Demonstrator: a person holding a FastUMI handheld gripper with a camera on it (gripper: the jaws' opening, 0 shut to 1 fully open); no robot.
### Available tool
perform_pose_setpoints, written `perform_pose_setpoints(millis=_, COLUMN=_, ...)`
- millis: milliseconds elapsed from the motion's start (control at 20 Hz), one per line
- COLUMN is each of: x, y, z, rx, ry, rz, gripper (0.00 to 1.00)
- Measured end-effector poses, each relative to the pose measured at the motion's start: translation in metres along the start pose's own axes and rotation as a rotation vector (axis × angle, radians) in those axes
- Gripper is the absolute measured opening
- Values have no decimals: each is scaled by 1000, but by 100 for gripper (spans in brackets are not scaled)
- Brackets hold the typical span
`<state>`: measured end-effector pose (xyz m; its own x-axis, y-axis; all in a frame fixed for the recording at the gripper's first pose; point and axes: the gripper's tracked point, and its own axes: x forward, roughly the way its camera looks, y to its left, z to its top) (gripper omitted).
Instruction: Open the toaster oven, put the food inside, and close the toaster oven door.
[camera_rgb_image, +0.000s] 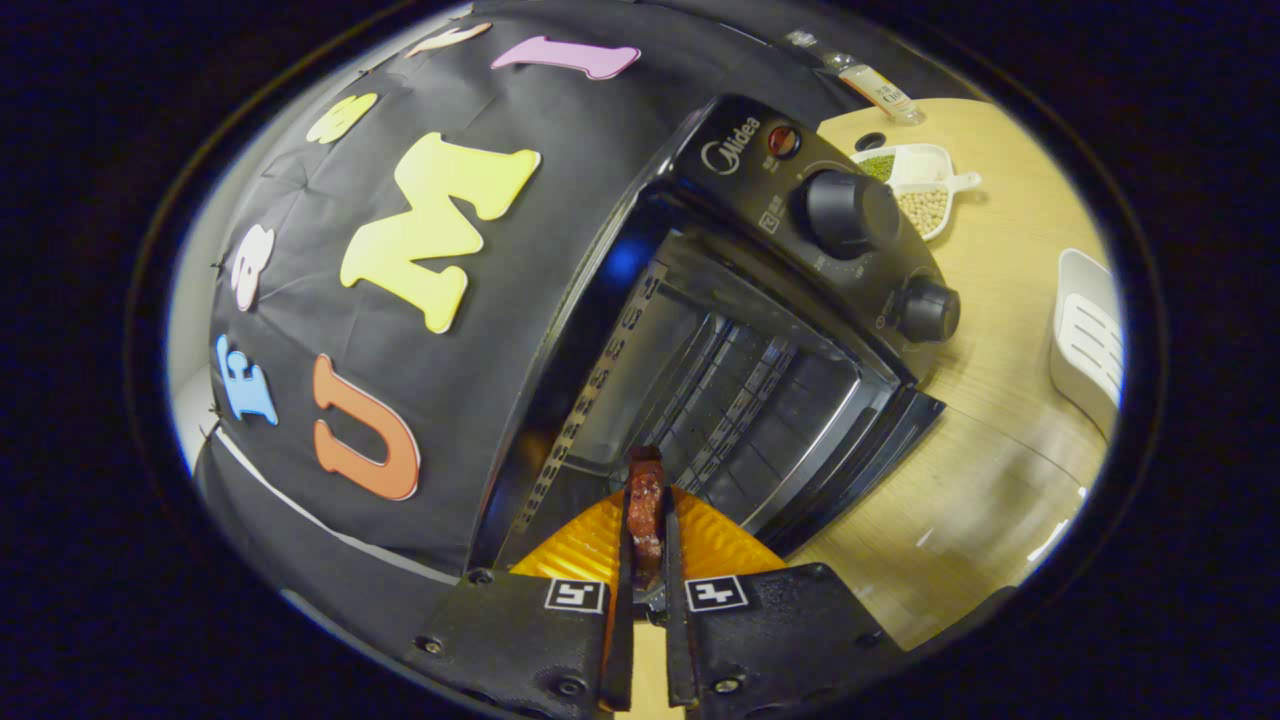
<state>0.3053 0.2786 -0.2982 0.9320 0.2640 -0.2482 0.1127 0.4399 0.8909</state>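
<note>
Food (645, 505) pinched between gripper (647, 525) fingers

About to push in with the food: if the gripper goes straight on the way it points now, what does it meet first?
Probably nothing at the front: the gripper, shut on the piece of food, points into the open toaster oven. First contact would likely be the wire rack or back wall; depth is unclear.

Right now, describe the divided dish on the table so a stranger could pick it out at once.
Start at the black toaster oven, door open, on the wooden table. Just beyond its knob panel sits a small white divided dish with a short handle. Green grains fill one compartment and pale beans the other, unlike the plain white slotted holder nearby.
</note>
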Motion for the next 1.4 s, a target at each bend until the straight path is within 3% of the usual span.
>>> perform_pose_setpoints(millis=300, x=16, y=-20, z=-16, rx=-73, ry=21, rz=-82, gripper=18)
perform_pose_setpoints(millis=500, x=11, y=-29, z=-17, rx=-268, ry=21, rz=-153, gripper=28)
perform_pose_setpoints(millis=650, x=2, y=-29, z=-10, rx=-422, ry=27, rz=-179, gripper=49)
perform_pose_setpoints(millis=800, x=-7, y=-25, z=2, rx=-545, ry=16, rz=-195, gripper=87)
perform_pose_setpoints(millis=850, x=-11, y=-25, z=5, rx=-575, ry=17, rz=-198, gripper=94)
perform_pose_setpoints(millis=1400, x=-110, y=-4, z=14, rx=-847, ry=76, rz=-149, gripper=95)
